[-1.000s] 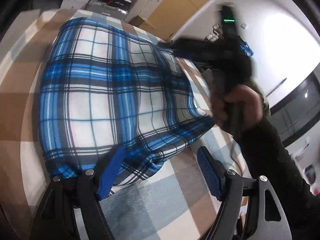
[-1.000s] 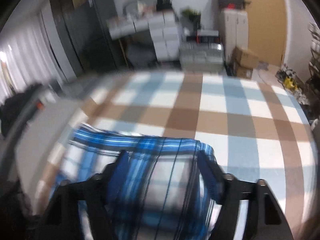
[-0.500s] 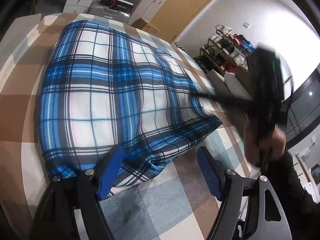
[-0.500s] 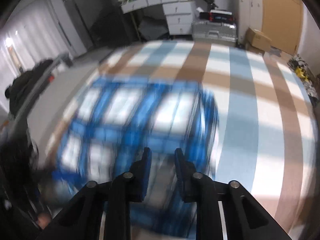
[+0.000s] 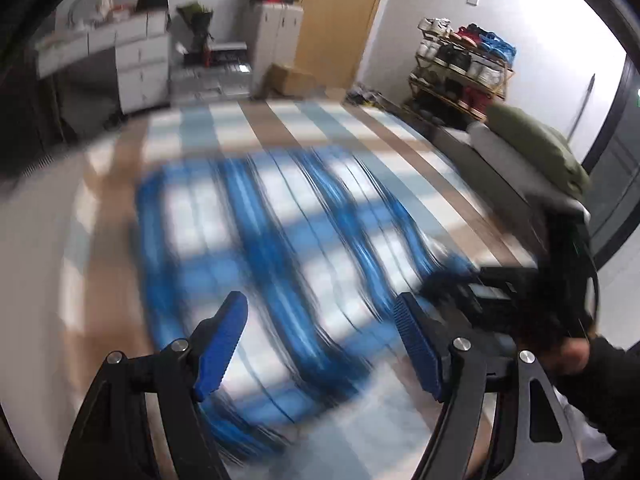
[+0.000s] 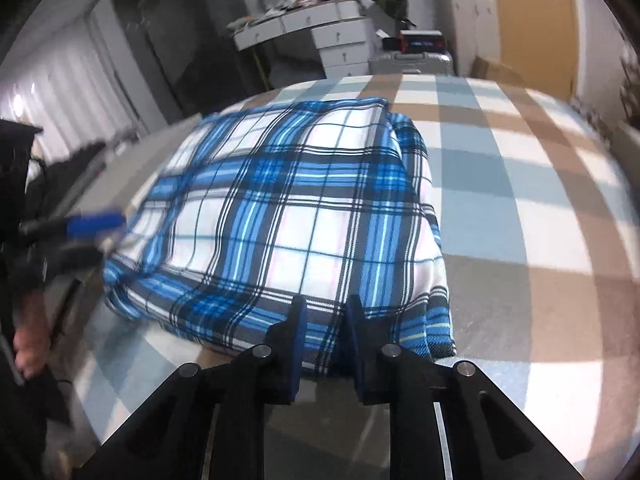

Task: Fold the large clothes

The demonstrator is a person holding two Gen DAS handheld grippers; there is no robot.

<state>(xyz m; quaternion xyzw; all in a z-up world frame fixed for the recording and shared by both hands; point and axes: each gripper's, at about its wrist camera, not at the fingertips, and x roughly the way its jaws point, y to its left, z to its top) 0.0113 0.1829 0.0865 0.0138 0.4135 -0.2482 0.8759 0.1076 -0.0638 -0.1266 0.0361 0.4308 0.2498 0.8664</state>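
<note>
Both grippers are black frames with silver screws. The left gripper point(image 5: 320, 332) has ribbed blue pads point(image 5: 416, 350). A black sleeve point(image 5: 612, 380) covers the right arm.

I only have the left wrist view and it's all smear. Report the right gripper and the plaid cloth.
Observer: The right gripper has just been closing. Its jaws stand narrow at the near edge of the plaid cloth, with fabric showing in the gap. I cannot tell whether it is pinched.
Operator: Give me the cloth's shape.
Observer: It is folded to a rough rectangle and lies flat on the checked cover.
Operator: Now the other gripper.
Observer: The left gripper is a blur beside the cloth's left corner.
</note>
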